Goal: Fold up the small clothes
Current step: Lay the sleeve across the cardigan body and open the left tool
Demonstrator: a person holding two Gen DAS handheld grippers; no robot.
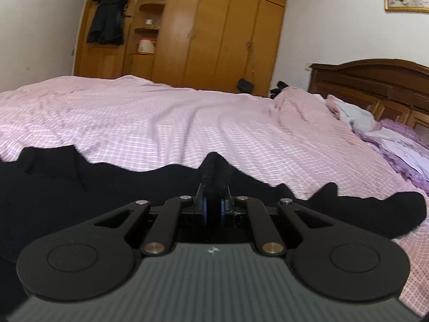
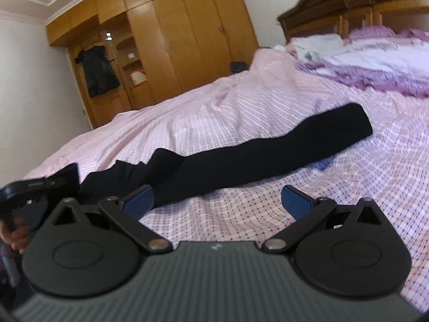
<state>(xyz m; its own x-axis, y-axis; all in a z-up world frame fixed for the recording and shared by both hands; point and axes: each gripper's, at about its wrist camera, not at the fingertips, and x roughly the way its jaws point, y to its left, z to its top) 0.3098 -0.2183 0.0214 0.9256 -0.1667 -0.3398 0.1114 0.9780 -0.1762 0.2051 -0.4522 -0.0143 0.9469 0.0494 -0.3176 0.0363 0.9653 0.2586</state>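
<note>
Left gripper pinched tight on a raised fold of the long black knit garment. Right gripper spread wide, empty, just beside it. Garment stretched across the pink checked bedspread. Beyond, tall wooden wardrobe.

Matt black knit cloth garment; checked pink woven bedcover, creased; glossy wooden wardrobe; matt ribbed plastic left tool.

light: soft daylight, even | blur: slight | edges: fisheye-bent, dark corners
</note>
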